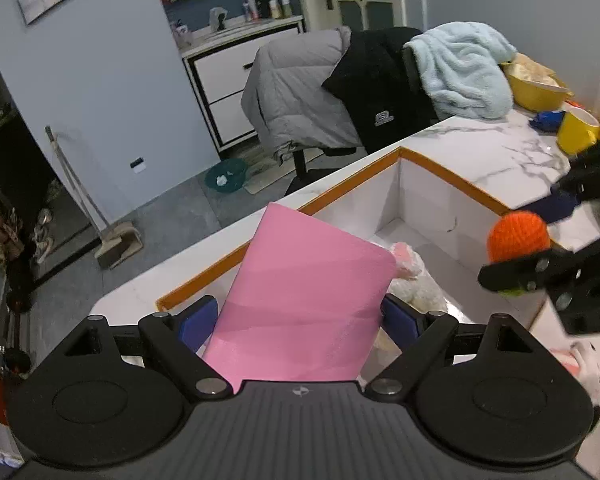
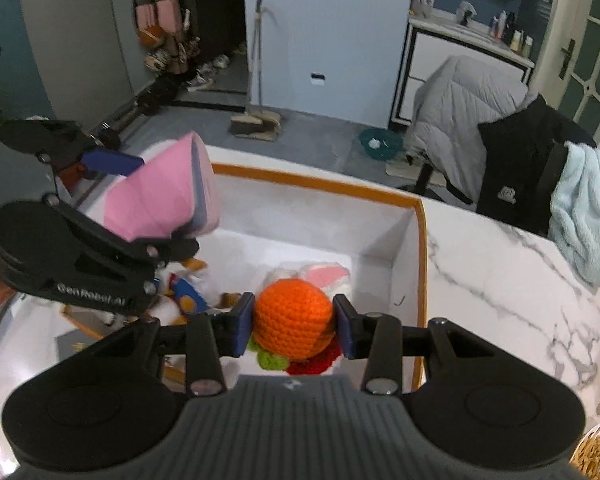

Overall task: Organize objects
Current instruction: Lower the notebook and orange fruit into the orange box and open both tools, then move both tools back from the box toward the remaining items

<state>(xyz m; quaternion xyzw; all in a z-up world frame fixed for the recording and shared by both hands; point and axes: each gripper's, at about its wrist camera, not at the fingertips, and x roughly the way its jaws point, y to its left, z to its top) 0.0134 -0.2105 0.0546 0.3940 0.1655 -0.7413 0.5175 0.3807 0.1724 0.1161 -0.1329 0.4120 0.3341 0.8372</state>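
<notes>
So the left hand-held gripper (image 1: 296, 320) has a pink notebook (image 1: 308, 300) clamped between its blue pads, jaws pretty wide since they're pinching it across its width. The book sticks out ahead of the fingers, tilted, over the near corner of the white box (image 1: 416, 196) with the orange rim. In the right wrist view you can see its page edges, so it's a book and not just a sheet.

The right hand-held gripper (image 2: 294, 326) is squeezing an orange crochet ball (image 2: 294, 320), jaws partly closed with both pads pressed against its sides. There's some green and red crochet stuff hanging just under the ball; looks attached to it, but I can't really tell from this angle. The ball hangs over the open box, off to the right of the left gripper.

Down inside the box, right below and past the ball, there's a white plush with pink ears (image 2: 320, 274), and further left under the other gripper a plush with blue and orange bits (image 2: 186, 292).

The box sits on a white marble desk (image 2: 500, 280). Off to the far right of the left gripper there's a yellow mug (image 1: 576, 130) and a yellow bowl (image 1: 534, 96).
</notes>
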